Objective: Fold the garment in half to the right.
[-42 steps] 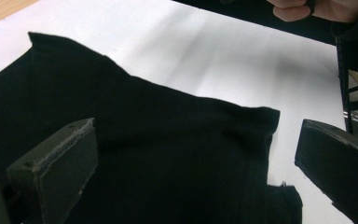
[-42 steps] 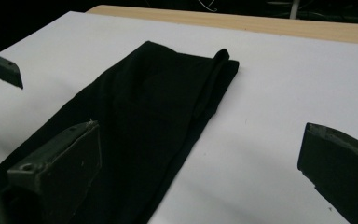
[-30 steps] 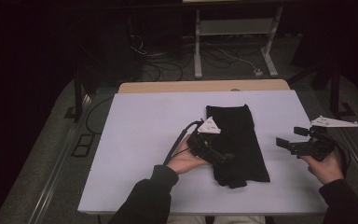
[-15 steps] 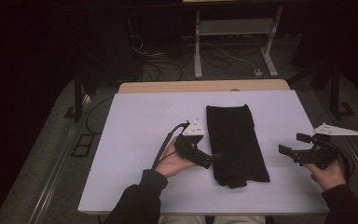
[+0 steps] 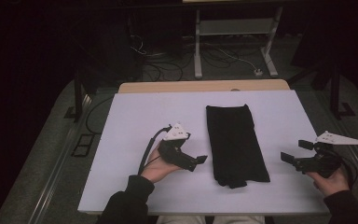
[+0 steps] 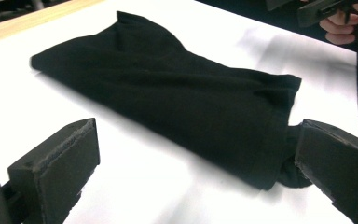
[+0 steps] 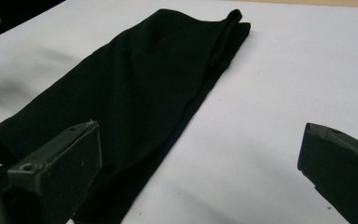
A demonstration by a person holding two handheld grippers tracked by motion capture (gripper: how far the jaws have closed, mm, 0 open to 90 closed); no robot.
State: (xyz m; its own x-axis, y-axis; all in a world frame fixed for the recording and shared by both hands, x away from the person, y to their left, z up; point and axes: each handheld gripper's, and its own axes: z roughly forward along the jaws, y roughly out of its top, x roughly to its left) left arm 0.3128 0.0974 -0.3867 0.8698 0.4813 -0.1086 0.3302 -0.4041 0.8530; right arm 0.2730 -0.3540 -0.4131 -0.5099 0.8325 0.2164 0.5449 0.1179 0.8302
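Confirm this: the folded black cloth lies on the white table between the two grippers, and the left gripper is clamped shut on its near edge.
Not quite. The left gripper is open and holds nothing; the left gripper view shows its jaws spread apart, short of the black cloth. The cloth does lie folded on the white table between both grippers.

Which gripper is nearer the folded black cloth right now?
Left. The left gripper sits just off the black cloth's left edge; the right gripper hangs farther off its right side, near the table edge.
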